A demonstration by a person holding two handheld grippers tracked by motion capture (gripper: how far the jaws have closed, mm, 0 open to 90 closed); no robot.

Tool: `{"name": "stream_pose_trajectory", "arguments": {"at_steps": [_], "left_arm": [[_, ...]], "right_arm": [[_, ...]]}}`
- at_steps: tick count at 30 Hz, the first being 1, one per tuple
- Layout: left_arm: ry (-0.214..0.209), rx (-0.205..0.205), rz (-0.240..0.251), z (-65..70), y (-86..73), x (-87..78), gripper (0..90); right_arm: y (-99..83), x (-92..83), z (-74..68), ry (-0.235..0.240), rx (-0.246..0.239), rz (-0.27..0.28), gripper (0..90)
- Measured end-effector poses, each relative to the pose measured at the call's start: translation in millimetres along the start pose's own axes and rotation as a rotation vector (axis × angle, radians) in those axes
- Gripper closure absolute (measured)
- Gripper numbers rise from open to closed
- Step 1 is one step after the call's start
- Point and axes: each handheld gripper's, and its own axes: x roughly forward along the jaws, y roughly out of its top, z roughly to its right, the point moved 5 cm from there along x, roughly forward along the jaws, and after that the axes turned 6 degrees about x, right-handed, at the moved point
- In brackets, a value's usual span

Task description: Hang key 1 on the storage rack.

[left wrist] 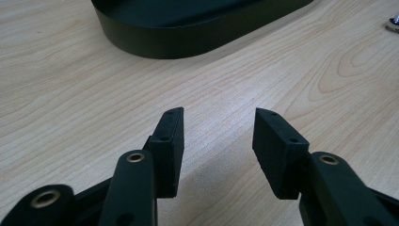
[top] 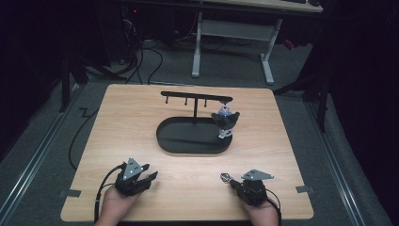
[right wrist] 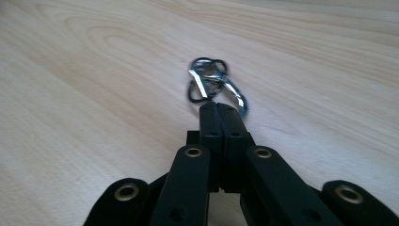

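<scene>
The right tongs (right wrist: 221, 110) pinch shut on a small metal key ring (right wrist: 211, 82) lying on the table (top: 141, 117); the left tongs (left wrist: 219, 136) stand half open, empty. Light, stiff and likely slippery, the ring is best gripped across its wire loop.

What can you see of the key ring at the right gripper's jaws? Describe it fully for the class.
The key ring is a small cluster of shiny metal loops, silver with dark edges, apparently linked with a clip. It lies low over the pale wooden table, just ahead of the right gripper, whose jaws are shut, seemingly pinching its near end. In the high view it sits at the table's front right.
</scene>
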Motion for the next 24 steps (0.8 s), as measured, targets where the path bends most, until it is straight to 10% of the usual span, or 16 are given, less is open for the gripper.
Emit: {"name": "stream_pose_trajectory", "arguments": {"at_steps": [24], "left_arm": [[0.007,-0.027,0.003,-5.0,-7.4,-9.5,53.4]], "right_arm": [[10.5,8.8,5.3,0.01,0.003,0.009,90.0]]}}
